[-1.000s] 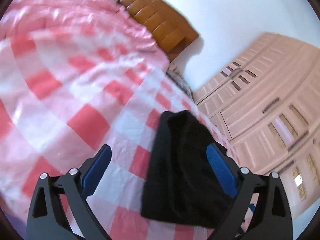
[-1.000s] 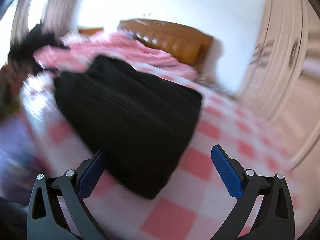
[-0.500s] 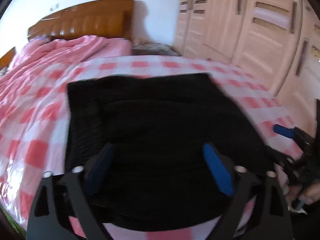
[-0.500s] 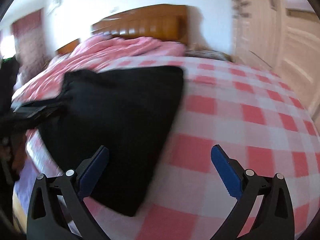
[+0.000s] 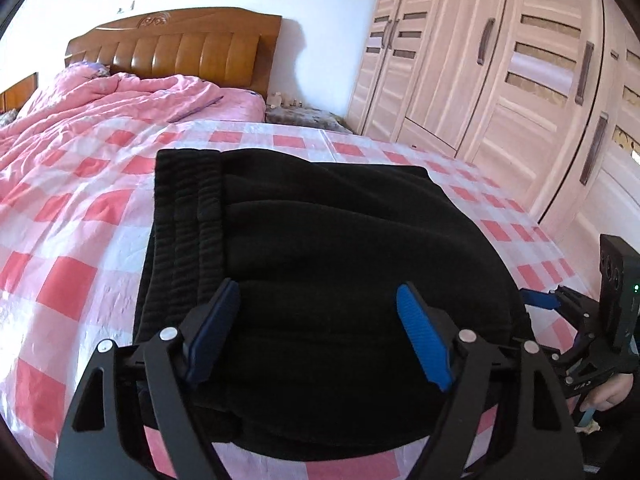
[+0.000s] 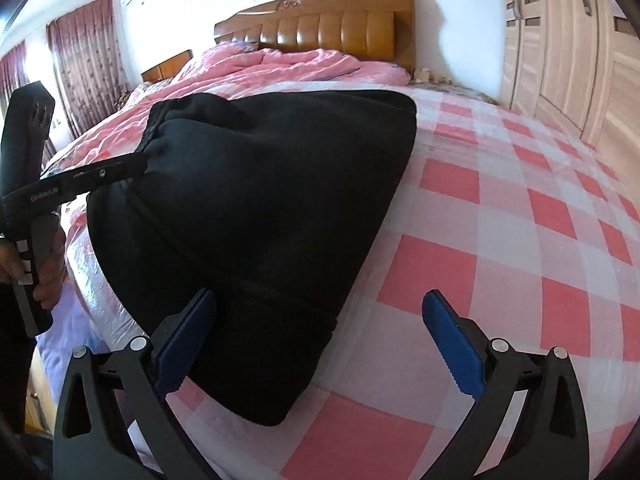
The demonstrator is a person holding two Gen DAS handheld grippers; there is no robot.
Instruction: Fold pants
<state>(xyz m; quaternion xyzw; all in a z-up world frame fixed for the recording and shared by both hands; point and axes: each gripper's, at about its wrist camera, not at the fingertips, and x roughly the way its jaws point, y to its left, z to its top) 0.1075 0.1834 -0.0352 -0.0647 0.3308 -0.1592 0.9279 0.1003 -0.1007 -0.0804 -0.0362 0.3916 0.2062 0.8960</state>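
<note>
Black pants (image 5: 320, 248) lie folded in a thick rectangular stack on the pink-and-white checked bedsheet (image 5: 68, 208), ribbed waistband along the left side. My left gripper (image 5: 318, 320) is open and empty, hovering over the stack's near edge. In the right wrist view the pants (image 6: 256, 200) fill the left half. My right gripper (image 6: 320, 328) is open and empty at the stack's near right corner. The right gripper also shows at the right edge of the left wrist view (image 5: 540, 300).
A crumpled pink duvet (image 5: 92, 104) and wooden headboard (image 5: 176, 48) are at the far end. Pale wardrobe doors (image 5: 500, 64) stand on the right. The left gripper's handle and a hand (image 6: 28, 208) show at the left of the right wrist view, near curtains (image 6: 88, 60).
Both grippers have swung round to face the bed's head and steadied. The left one moved from beside the stack to over its near edge. Both stay open.
</note>
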